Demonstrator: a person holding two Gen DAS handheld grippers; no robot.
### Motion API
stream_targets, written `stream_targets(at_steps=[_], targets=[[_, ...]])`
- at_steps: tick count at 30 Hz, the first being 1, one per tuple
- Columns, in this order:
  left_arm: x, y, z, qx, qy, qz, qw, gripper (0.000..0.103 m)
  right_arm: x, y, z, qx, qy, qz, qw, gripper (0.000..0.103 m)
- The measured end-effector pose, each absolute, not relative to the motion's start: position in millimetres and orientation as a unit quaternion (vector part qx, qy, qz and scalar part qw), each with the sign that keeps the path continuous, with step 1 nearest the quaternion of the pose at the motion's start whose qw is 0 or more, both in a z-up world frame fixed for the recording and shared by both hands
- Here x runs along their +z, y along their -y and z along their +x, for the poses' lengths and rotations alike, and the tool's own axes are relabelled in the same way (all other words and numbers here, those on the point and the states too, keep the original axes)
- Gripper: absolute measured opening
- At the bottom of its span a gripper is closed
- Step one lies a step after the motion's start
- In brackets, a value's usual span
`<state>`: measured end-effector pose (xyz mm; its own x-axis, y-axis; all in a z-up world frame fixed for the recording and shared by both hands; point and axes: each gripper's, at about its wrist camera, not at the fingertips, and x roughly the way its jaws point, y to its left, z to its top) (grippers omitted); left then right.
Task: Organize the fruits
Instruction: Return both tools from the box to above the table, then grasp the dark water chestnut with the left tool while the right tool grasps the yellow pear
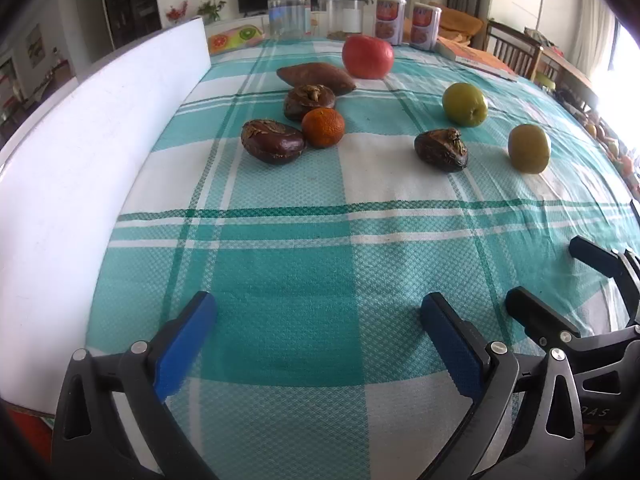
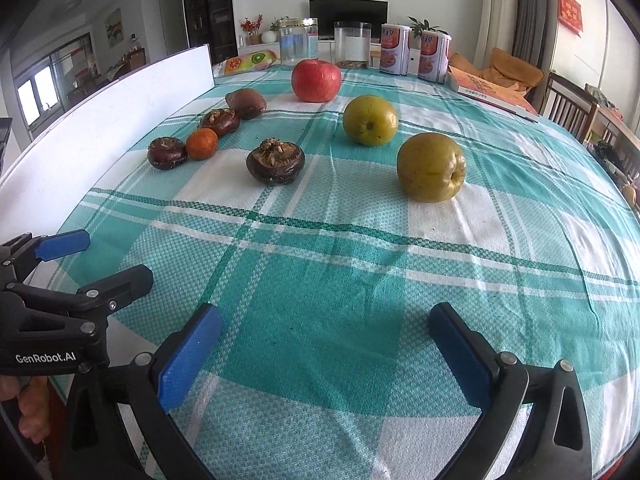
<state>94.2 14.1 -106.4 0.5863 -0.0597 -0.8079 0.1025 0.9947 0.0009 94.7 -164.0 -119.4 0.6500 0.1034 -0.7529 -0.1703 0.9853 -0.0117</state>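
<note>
While I hover: both tools spread wide, empty.
Left gripper (image 1: 318, 312): blue ribbed pads.
Right gripper (image 2: 326, 324): same.
Cloth (image 2: 320, 264): teal woven plaid.
Fruit ahead: glossy red apple (image 2: 316, 80), two matte green apples (image 2: 431, 167), dimpled tangerine (image 2: 201, 143), knobbly dark water chestnuts (image 2: 275, 160).

My hand (image 2: 28, 408) is cut off at the frame's edge; the tins' (image 2: 394, 50) labels are too small to read.
</note>
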Motion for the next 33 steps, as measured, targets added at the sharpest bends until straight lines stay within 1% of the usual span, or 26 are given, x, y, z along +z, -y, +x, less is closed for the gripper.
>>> stream_targets(at_steps=[15, 18, 24, 27, 28, 29, 30, 31, 33], targets=[[-107, -14, 92, -0.045, -0.448, 0.025, 0.893, 0.102, -119, 163, 95, 0.075, -0.411, -0.041, 0.908, 0.103], [-104, -18, 97, -0.062, -0.463, 0.023, 0.884, 0.102, -119, 163, 95, 0.075, -0.411, -0.041, 0.908, 0.103], [-93, -62, 124, -0.08, -0.467, -0.071, 0.878, 0.1, -120, 163, 95, 0.075, -0.411, -0.041, 0.908, 0.103], [-89, -64, 147, -0.084, -0.455, -0.064, 0.884, 0.099, -120, 163, 95, 0.075, -0.411, -0.042, 0.908, 0.103], [-89, -62, 156, -0.084, -0.455, -0.055, 0.885, 0.098, -120, 163, 95, 0.075, -0.411, -0.042, 0.908, 0.103], [-91, -60, 165, -0.088, -0.456, -0.051, 0.884, 0.094, -120, 163, 94, 0.075, -0.411, -0.042, 0.908, 0.103], [-92, -58, 174, -0.094, -0.459, -0.048, 0.882, 0.088, -120, 163, 94, 0.075, -0.411, -0.042, 0.908, 0.103], [-94, -56, 182, -0.098, -0.462, -0.045, 0.88, 0.078, -120, 163, 94, 0.075, -0.411, -0.042, 0.908, 0.103], [-96, -52, 194, -0.096, -0.454, -0.026, 0.885, 0.078, -120, 163, 94, 0.075, -0.411, -0.042, 0.908, 0.103]])
